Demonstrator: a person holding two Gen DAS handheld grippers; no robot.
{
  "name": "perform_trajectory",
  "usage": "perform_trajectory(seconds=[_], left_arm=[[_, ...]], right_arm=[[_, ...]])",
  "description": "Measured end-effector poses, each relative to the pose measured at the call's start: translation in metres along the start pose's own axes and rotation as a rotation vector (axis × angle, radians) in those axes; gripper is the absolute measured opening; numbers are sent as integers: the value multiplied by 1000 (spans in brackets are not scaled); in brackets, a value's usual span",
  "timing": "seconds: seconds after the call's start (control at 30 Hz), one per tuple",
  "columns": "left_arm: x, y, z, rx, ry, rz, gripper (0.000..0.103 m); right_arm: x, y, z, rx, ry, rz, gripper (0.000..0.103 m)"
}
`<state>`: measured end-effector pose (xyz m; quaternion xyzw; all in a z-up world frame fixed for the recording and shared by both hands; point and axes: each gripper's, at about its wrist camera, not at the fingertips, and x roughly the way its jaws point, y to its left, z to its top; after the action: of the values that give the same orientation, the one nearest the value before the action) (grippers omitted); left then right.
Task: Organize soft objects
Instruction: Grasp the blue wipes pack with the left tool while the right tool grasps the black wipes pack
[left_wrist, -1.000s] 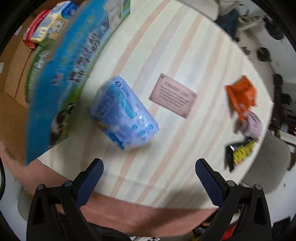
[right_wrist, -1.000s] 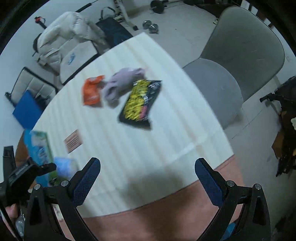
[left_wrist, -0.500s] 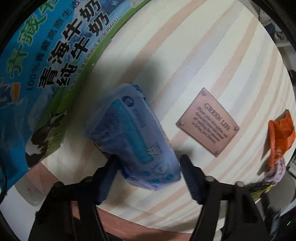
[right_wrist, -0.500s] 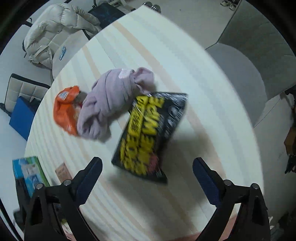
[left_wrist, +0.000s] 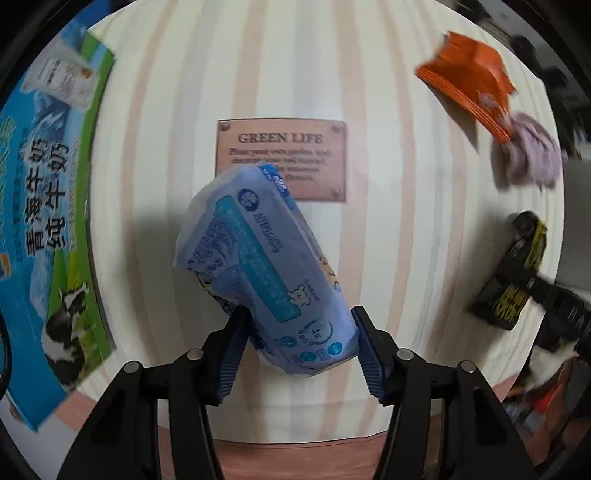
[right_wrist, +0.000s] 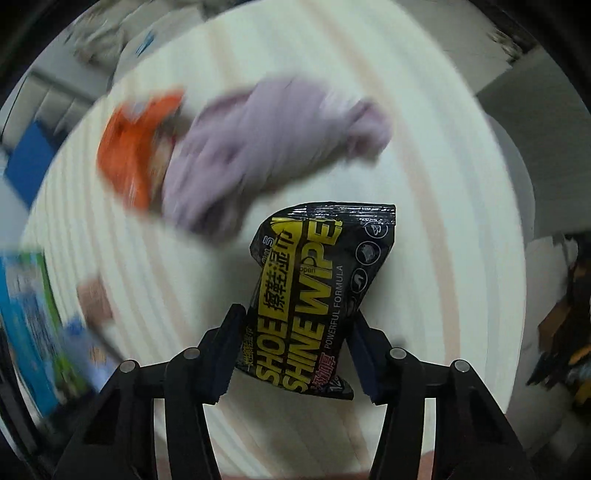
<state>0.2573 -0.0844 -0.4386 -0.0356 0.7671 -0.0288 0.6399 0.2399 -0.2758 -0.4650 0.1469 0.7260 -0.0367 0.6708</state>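
Observation:
A soft blue tissue pack (left_wrist: 258, 251) lies tilted on the striped table (left_wrist: 406, 221), its near end between the pads of my left gripper (left_wrist: 301, 347). The jaws are closing and the pads press its sides. A black and yellow shoe wipes pack (right_wrist: 314, 280) sits between the pads of my right gripper (right_wrist: 295, 343). Those jaws are closing too, and the pack is pinched narrow where the pads meet it. Behind it lie a lilac cloth (right_wrist: 266, 147) and an orange pouch (right_wrist: 136, 147), touching each other. Both grippers point down at the table.
A blue and green milk box (left_wrist: 48, 206) lies along the table's left side. A copper plaque (left_wrist: 280, 147) is fixed at the table's middle. A grey chair (right_wrist: 535, 129) stands past the far right edge. The table's pink rim (left_wrist: 295, 454) runs below my left gripper.
Both grippers came down over their packs and closed from wide open onto them. The left view rolled, so the plaque now reads upright.

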Motion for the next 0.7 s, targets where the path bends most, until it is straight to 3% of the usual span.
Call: perform_trajectory(seconds=[0.1, 0.23, 0.37, 0.4, 0.53, 0.7], left_arm=[[8, 12, -3, -37, 43, -40, 61], [4, 41, 6, -197, 69, -167, 61], [2, 65, 5, -325, 80, -254, 61], [3, 69, 5, -349, 87, -261, 61], [10, 81, 9, -446, 118, -283, 63], [25, 82, 5, -522, 136, -217, 67]], right_arm=[[7, 11, -21, -64, 30, -11, 57], [13, 19, -24, -76, 57, 1, 61], [19, 24, -19, -74, 101, 14, 77], [21, 25, -17, -68, 106, 19, 83], [23, 24, -15, -25, 91, 37, 88], [16, 13, -1, 36, 66, 33, 88]])
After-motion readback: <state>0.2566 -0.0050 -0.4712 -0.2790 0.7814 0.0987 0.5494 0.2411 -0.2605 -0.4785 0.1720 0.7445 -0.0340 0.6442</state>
